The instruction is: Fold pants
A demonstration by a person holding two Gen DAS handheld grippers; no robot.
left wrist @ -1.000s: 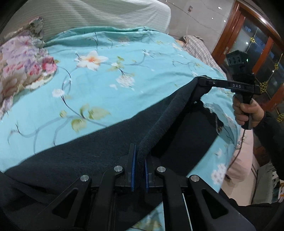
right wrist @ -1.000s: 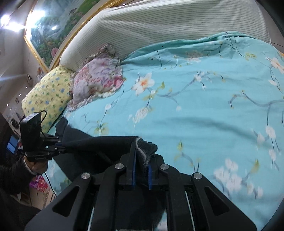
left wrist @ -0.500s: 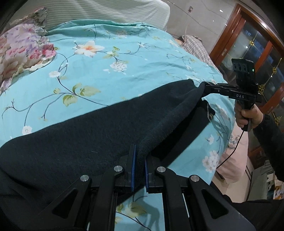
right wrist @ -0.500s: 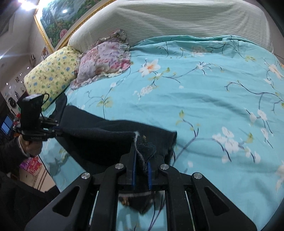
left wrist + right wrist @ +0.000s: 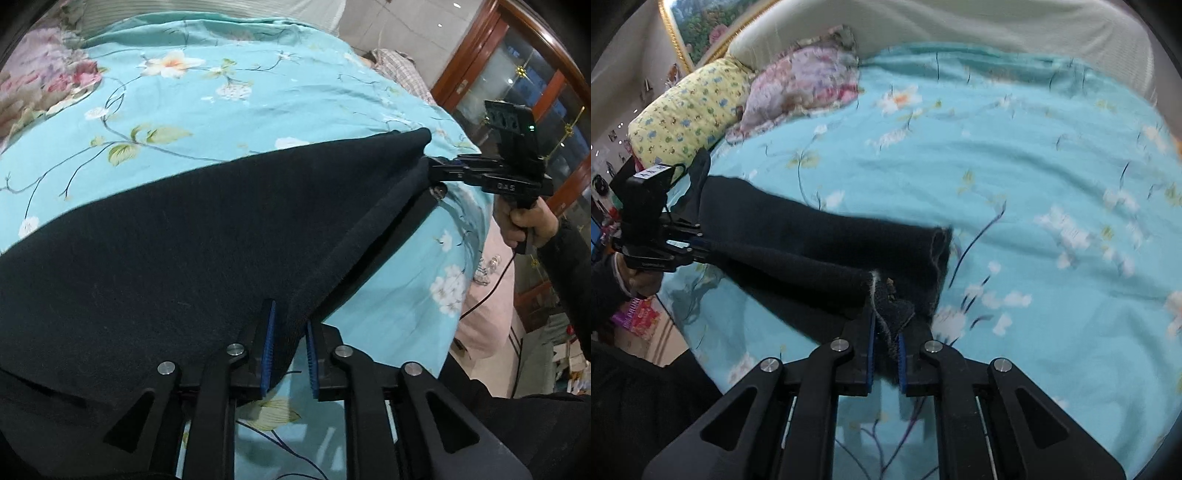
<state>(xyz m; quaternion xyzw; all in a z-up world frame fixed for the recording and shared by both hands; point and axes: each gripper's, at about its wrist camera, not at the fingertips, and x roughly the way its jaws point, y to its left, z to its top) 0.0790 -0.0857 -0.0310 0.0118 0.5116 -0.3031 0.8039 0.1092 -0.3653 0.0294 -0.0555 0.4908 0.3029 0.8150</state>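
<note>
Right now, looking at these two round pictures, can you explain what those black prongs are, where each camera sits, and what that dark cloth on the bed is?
No robot arm is here: a person holds a handheld two-finger gripper in each hand, and each carries a wide-angle camera looking forward along its fingers, hence the round, bent pictures.

In the left camera's view, the left gripper is at the bottom, its blue-padded jaws closed on the dark pants. Farther off you see the right gripper, held in the person's hand, pinching another edge.

The right camera's view shows the reverse: the right gripper clamps a frayed end of the pants, with the left gripper at the far side.

The pants are stretched between them over a turquoise floral bedspread, with pillows beyond.
</note>
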